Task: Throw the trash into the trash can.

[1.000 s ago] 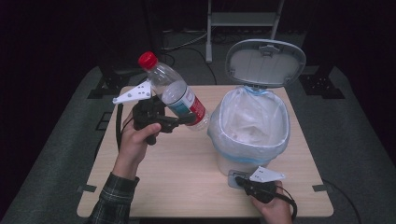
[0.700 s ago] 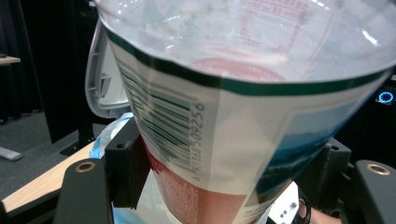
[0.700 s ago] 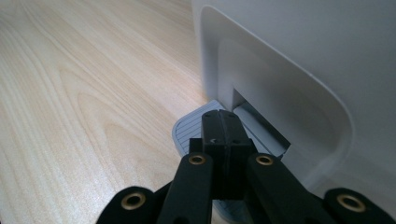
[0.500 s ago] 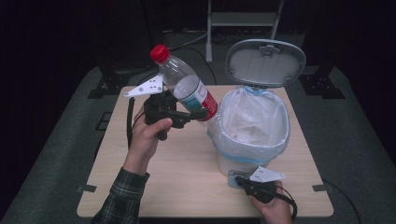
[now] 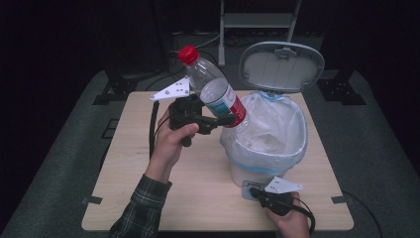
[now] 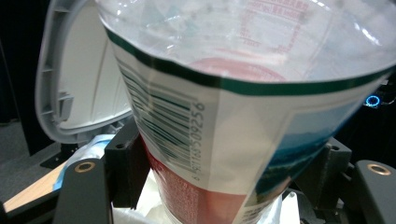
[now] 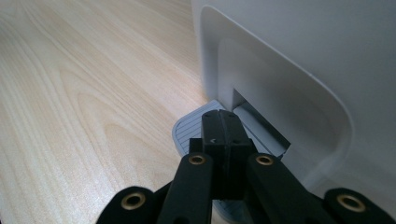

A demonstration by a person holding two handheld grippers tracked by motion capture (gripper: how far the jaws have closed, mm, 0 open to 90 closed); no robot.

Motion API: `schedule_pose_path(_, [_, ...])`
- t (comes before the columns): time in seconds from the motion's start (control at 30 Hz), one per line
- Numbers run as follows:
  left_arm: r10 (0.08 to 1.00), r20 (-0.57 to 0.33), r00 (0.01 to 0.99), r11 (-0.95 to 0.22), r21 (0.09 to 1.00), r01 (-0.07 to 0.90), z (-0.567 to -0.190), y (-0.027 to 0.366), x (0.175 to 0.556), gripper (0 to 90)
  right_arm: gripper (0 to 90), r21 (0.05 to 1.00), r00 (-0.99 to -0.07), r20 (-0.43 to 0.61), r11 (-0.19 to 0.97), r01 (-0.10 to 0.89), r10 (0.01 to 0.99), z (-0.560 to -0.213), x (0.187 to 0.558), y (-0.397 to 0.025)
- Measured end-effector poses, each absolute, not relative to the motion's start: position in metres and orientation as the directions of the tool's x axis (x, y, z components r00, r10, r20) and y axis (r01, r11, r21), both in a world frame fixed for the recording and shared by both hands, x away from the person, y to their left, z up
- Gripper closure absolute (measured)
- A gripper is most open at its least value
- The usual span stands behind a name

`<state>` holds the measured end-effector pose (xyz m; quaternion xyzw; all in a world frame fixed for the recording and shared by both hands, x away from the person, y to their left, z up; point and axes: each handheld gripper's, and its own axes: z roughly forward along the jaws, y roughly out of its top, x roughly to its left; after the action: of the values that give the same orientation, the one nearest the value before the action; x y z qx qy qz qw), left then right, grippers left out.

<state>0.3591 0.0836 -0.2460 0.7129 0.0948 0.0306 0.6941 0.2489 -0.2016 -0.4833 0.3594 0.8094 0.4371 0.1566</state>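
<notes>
Clear plastic bottle with a red cap [image 5: 214,89], clamped in the left gripper [image 5: 218,120], tilts over the white lined pedal bin [image 5: 267,144] at its ten o'clock rim; keep the right gripper [image 5: 257,192], jaws clenched, pressing the grey pedal [image 7: 194,128] before letting go.

Light wood table [image 5: 148,198]; white pedal bin [image 5: 262,168] w/ liner stands on right half.

Clear glossy plastic bottle [image 5: 214,93] with smooth printed label at upper centre, matt grey plastic bin [image 5: 247,176] lined with thin crinkled white bag [image 5: 270,130], pale smooth wood-grain table [image 5: 129,163], ribbed grey pedal [image 7: 191,128].
</notes>
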Motion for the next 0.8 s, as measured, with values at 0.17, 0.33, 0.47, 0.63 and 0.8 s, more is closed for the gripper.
schedule_pose_path(0.17, [0.170, -0.091, 0.981, -0.022, 0.995, 0.096, -0.252, 0.072, 0.361, 28.7, 90.0, 0.820, -0.693, 0.062, 0.359, 0.445, 0.718, -0.483, 0.249, -0.202])
schedule_pose_path(0.33, [0.170, -0.089, 0.981, -0.036, 0.995, 0.096, -0.258, 0.064, 0.363, 28.6, 90.0, 0.820, -0.693, 0.064, 0.358, 0.447, 0.718, -0.483, 0.249, -0.202])
schedule_pose_path(0.47, [0.175, -0.078, 0.982, -0.043, 0.995, 0.087, -0.262, 0.058, 0.364, 28.3, 90.0, 0.819, -0.693, 0.065, 0.358, 0.448, 0.718, -0.483, 0.249, -0.202])
schedule_pose_path(0.63, [0.177, -0.074, 0.981, -0.064, 0.994, 0.086, -0.268, 0.055, 0.366, 28.0, 90.0, 0.818, -0.692, 0.072, 0.354, 0.453, 0.719, -0.483, 0.249, -0.202])
schedule_pose_path(0.8, [0.176, -0.074, 0.982, -0.077, 0.993, 0.089, -0.271, 0.052, 0.364, 27.6, 90.0, 0.819, -0.692, 0.073, 0.354, 0.453, 0.718, -0.483, 0.249, -0.202])
